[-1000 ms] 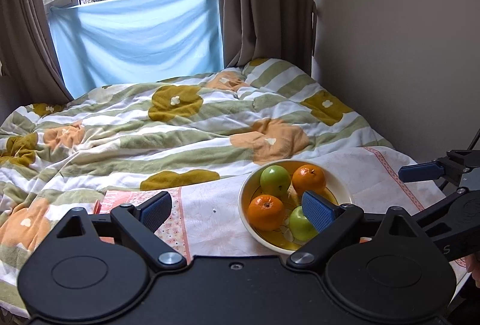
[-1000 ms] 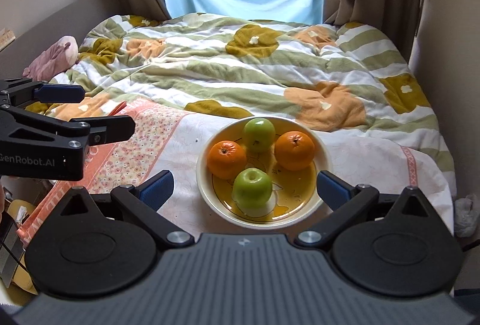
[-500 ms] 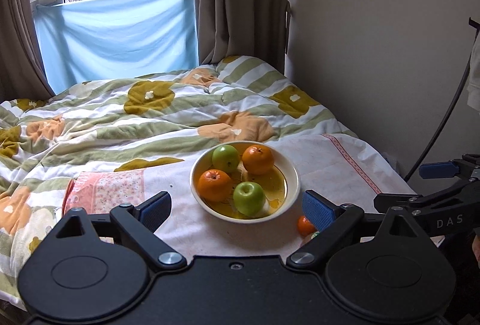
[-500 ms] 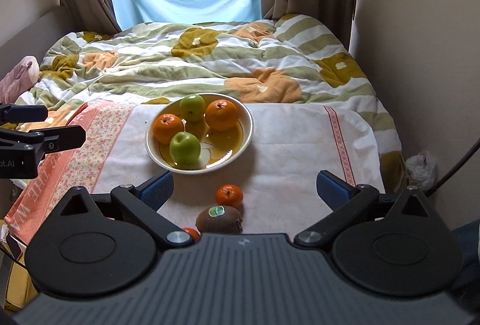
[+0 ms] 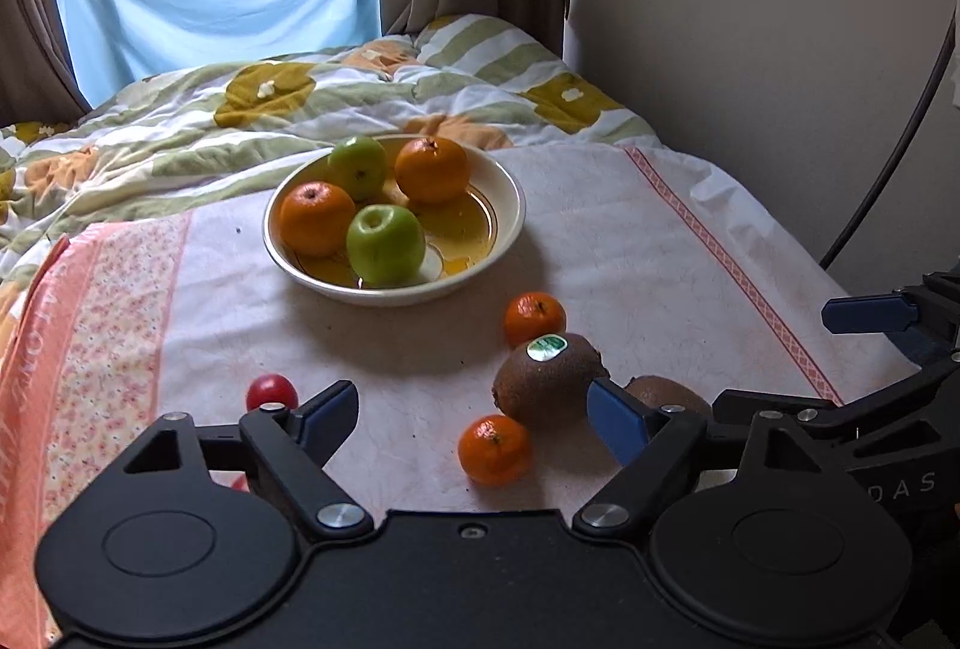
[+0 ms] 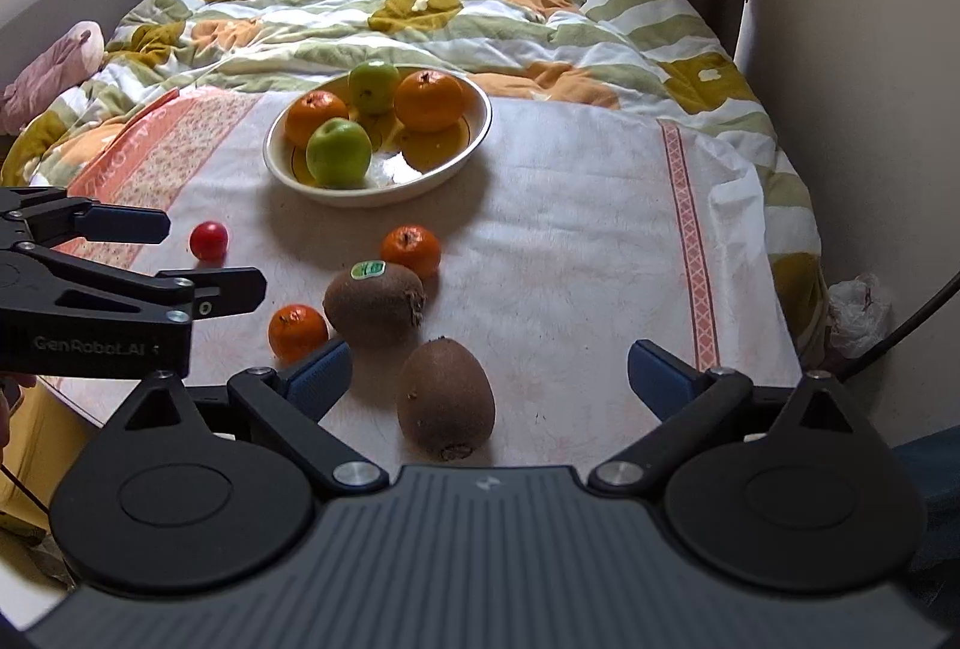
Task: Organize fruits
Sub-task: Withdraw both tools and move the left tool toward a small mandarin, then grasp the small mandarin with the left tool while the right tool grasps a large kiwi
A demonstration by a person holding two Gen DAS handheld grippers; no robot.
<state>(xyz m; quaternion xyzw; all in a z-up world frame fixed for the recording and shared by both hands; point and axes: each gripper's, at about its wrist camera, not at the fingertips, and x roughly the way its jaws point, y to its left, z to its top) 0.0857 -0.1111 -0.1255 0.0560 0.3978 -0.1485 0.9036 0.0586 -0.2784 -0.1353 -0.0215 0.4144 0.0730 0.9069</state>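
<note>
Near edge of cloth, ahead of our right gripper (image 6: pixel 489 370): kiwi (image 6: pixel 447 396) lies between its open, empty jaws, long axis pointing away | left gripper (image 5: pixel 471 418) likewise open, empty, farther left | bowl (image 6: pixel 459 154) far, centre | we judge right nearer.

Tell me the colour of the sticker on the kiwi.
Green and white sticker, clearest in the right wrist view.
</note>
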